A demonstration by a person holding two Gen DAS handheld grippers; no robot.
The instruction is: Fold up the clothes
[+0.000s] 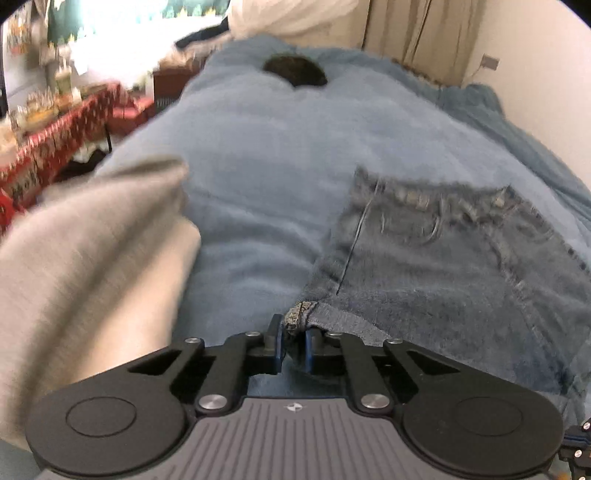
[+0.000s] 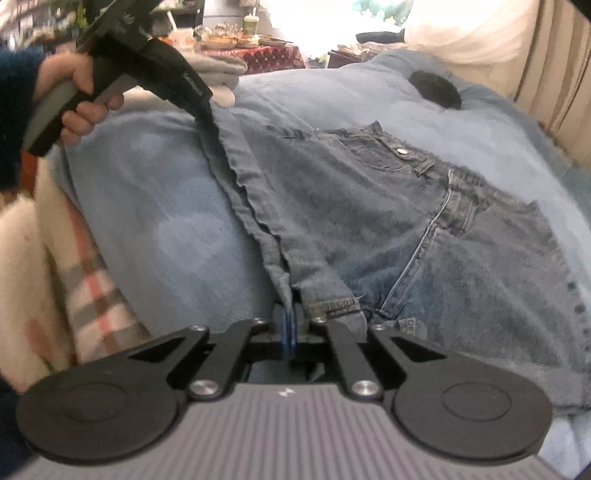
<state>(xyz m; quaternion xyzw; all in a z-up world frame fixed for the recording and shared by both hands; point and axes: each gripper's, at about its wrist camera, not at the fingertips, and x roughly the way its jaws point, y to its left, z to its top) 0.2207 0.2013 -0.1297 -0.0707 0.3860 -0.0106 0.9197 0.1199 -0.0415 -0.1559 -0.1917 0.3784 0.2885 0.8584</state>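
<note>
A pair of blue denim jeans (image 2: 388, 221) lies on a light blue blanket (image 2: 155, 229), waistband and button toward the far side. My right gripper (image 2: 290, 332) is shut on the near end of the jeans' hem edge. My left gripper (image 1: 293, 343) is shut on the other hem corner (image 1: 301, 314); it also shows in the right wrist view (image 2: 205, 110), held in a hand, lifting the hem edge at the far left. The jeans (image 1: 461, 266) spread to the right in the left wrist view.
A grey folded garment (image 1: 92, 251) lies on the blanket's left. A black round item (image 1: 295, 70) sits far back on the blanket (image 1: 266, 155). A plaid cloth (image 2: 88, 288) hangs at the left edge. A cluttered red-clothed table (image 1: 55, 133) stands beyond. Curtains (image 1: 424, 29) hang behind.
</note>
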